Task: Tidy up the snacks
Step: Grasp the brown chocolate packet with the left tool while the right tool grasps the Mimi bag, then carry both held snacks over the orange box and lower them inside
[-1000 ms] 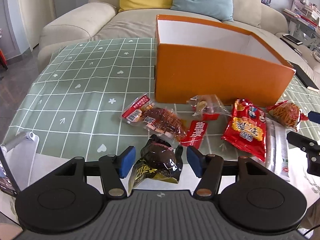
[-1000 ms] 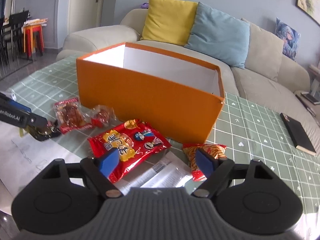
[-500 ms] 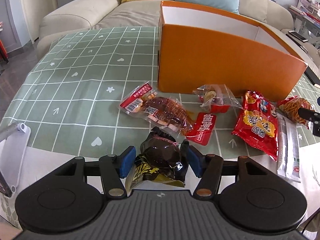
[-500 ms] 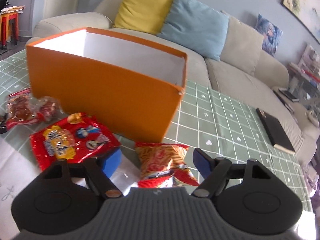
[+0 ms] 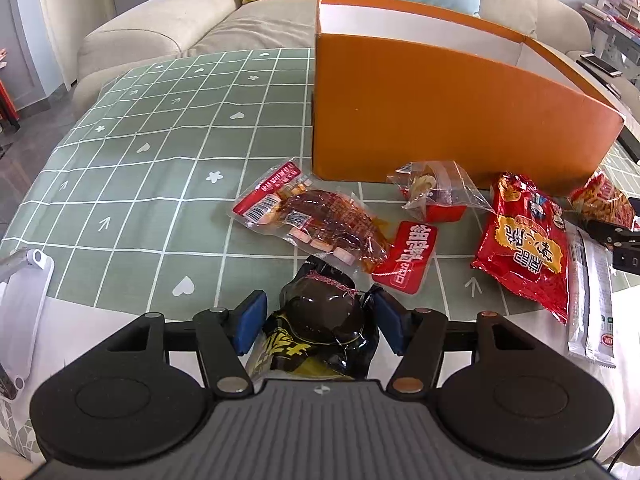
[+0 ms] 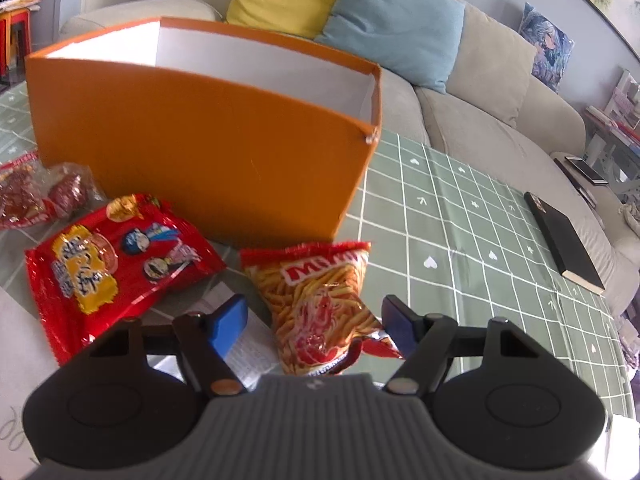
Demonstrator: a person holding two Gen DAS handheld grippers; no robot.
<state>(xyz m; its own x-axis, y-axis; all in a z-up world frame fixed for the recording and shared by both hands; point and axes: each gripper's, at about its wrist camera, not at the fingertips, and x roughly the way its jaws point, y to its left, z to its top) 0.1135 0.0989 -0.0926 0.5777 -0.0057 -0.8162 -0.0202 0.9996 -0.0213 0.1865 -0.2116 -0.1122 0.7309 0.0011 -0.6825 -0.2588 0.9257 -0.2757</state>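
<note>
1. While the left gripper (image 5: 316, 322) straddles a dark snack pouch (image 5: 320, 328) on the tabletop (image 5: 160, 168), its fingers stand spread, not clearly pinching.
2. Right gripper (image 6: 314, 322) fingers are closing around a noodle-snack bag (image 6: 320, 300), not yet pressing.
3. Best squeeze each packet's middle, then lift over the orange box (image 6: 200, 152) beyond the fingers.

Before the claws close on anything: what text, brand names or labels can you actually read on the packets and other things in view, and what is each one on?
"MIMI", partly creased, in white on a red band: orange snack-stick packet.
Large Chinese characters on the big red packet, the small red label and the black-and-yellow packet: visible, but I cannot read them reliably.
Barcode label on the clear meat packet: too small.
Print on the white sachets: too small.
Orange box: no text.
</note>
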